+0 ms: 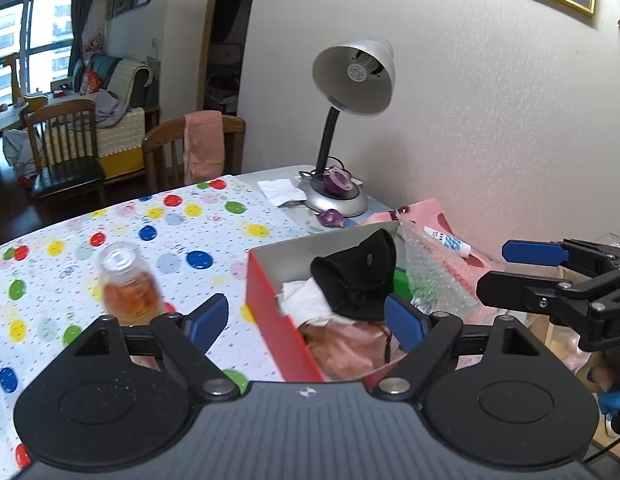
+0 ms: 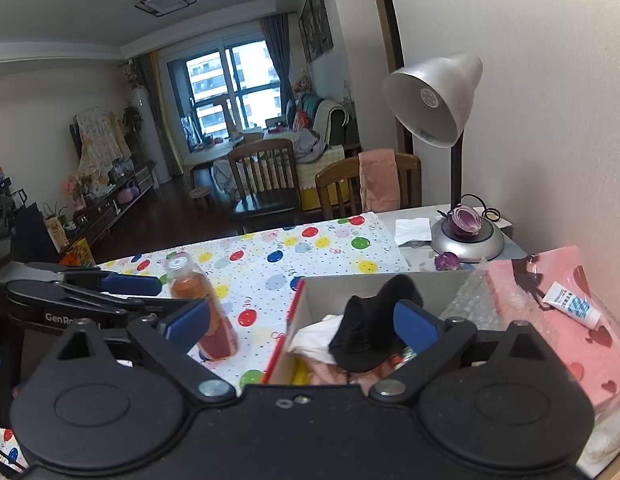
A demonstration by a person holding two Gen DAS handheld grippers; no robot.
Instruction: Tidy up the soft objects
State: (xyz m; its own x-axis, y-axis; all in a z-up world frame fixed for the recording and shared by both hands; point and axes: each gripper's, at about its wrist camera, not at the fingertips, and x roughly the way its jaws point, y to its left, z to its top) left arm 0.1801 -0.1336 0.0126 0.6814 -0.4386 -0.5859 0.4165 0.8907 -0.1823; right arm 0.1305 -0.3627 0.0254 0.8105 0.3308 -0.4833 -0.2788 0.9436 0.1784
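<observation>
A red-sided cardboard box (image 1: 275, 312) (image 2: 283, 340) stands on the spotted tablecloth (image 1: 109, 232). It holds a black soft pouch (image 1: 354, 276) (image 2: 366, 332) on top of a white cloth (image 1: 305, 296) (image 2: 314, 334) and a pink cloth (image 1: 342, 344). My left gripper (image 1: 305, 320) (image 2: 137, 292) hovers open at the box's near left corner, with nothing gripped. My right gripper (image 2: 301, 322) (image 1: 510, 270) is open too, raised in front of the box with the pouch beyond its right finger. Neither gripper touches the soft things.
A bottle of orange liquid (image 1: 129, 292) (image 2: 205, 312) stands just left of the box. Bubble wrap (image 1: 434, 272) and a pink bag (image 2: 570, 320) with a small tube (image 2: 574, 304) lie to the right. A desk lamp (image 1: 350, 80) with a cut onion (image 1: 337, 179) stands by the wall.
</observation>
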